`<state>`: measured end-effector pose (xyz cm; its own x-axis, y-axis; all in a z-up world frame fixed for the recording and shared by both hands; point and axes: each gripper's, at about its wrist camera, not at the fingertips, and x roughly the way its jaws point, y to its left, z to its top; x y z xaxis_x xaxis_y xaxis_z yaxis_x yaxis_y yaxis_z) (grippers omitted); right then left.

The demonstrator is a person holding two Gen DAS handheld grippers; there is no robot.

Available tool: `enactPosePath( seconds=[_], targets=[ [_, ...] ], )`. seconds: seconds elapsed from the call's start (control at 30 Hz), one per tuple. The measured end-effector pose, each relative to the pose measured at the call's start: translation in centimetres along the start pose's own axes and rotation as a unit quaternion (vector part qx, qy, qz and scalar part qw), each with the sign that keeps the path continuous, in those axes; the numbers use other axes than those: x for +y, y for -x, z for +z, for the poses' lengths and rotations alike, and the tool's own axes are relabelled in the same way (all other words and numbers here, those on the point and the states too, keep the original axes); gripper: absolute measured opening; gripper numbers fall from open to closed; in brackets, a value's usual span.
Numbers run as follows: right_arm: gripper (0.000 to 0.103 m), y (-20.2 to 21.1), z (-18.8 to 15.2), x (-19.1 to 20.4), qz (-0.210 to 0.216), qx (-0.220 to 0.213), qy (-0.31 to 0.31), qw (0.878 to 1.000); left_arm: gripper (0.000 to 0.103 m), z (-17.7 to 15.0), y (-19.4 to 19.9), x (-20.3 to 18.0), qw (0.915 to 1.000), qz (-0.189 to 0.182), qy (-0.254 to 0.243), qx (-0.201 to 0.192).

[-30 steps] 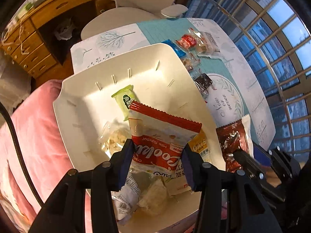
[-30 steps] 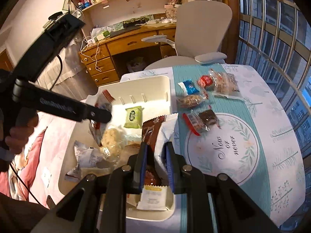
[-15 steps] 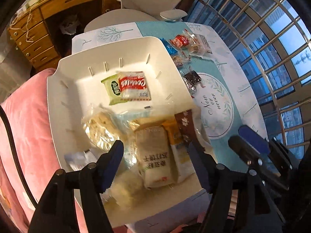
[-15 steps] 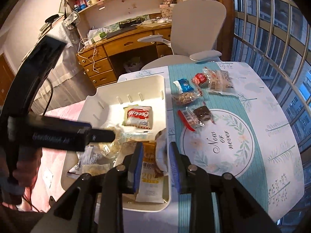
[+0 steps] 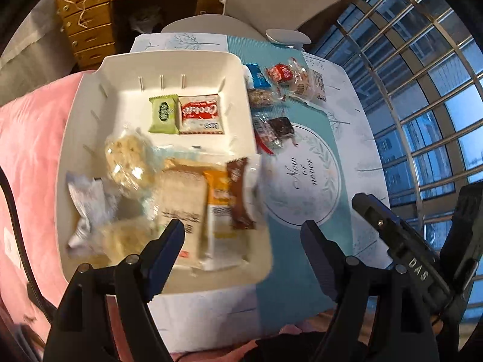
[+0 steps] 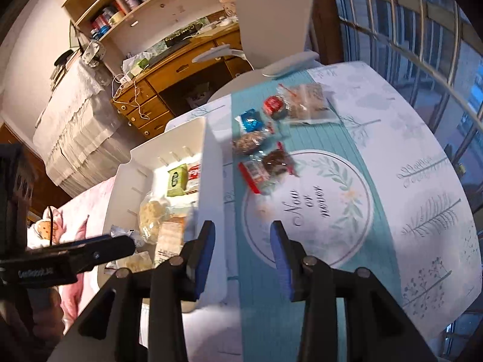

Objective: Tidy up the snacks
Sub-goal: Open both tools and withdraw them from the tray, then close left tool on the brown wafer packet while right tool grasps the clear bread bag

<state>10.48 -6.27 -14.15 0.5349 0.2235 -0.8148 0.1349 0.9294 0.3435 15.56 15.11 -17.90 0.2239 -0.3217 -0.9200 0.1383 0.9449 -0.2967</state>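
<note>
Left tool (image 5: 241,235): we hold it released, jaws spread wide with nothing between them; they have just been opening. It hangs above the near edge of the white tray (image 5: 90,111), tilted steeply down.

Right tool (image 6: 241,238): also released and empty, its blue-padded jaws partly apart and likewise just opening. It sits over the bench (image 6: 407,138) beside the tray's right wall, pointing toward the printed circle on the teal runner (image 6: 332,138).

Why both are empty: we judge each has let a packet go into the tray, so both are free for the next pick.

Tray contents: the red cookie packet (image 5: 200,114) lies flat beside the green packet (image 5: 163,114) at the far end. Nearer us sit a clear bag of pale biscuits (image 5: 129,163), a crumpled white wrapper (image 5: 87,199), a beige packet (image 5: 181,199), an orange-and-white packet (image 5: 220,211) and a brown bar (image 5: 240,193) leaning on the right wall.

Snacks not yet sorted: a cluster waits on the runner, well apart from both tools: blue packet (image 6: 250,120), round red one (image 6: 273,104), clear bag with a label (image 6: 308,102), nut bar (image 6: 252,141), dark brownie (image 6: 277,160) and a red-edged wrapper (image 6: 255,175).

Why the right tool faces them: we judge it is the nearer one, so the brownie or red-edged wrapper looks the likely next target.

Risk: thin crinkly wrappers lying flat may slip from the pads.
</note>
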Motion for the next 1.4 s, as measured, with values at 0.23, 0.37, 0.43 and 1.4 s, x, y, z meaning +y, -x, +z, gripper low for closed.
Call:
enactPosePath(
  seconds=[0.23, 0.37, 0.43, 1.4],
  targets=[
    [0.046, 0.9, 2.4, -6.4, 0.021, 0.026, -0.015, 0.999, 0.078, -0.3, -0.8, -5.2, 0.9991, 0.014, 0.033, -0.023],
    [0.051, 0.9, 3.8, -9.7, 0.03, 0.043, -0.012, 0.999, 0.079, 0.1, -2.1, -8.1, 0.9978, 0.022, 0.055, -0.03],
    [0.054, 0.8, 4.5, -11.2, 0.031, 0.054, -0.011, 0.998, 0.079, 0.5, -2.9, -9.4, 0.997, 0.026, 0.065, -0.031],
    [0.087, -12.2, 18.8, -18.1, 0.003, 0.173, -0.077, 0.982, 0.082, 8.8, -15.7, -12.0, 0.9738, 0.125, 0.183, -0.052]
  ],
)
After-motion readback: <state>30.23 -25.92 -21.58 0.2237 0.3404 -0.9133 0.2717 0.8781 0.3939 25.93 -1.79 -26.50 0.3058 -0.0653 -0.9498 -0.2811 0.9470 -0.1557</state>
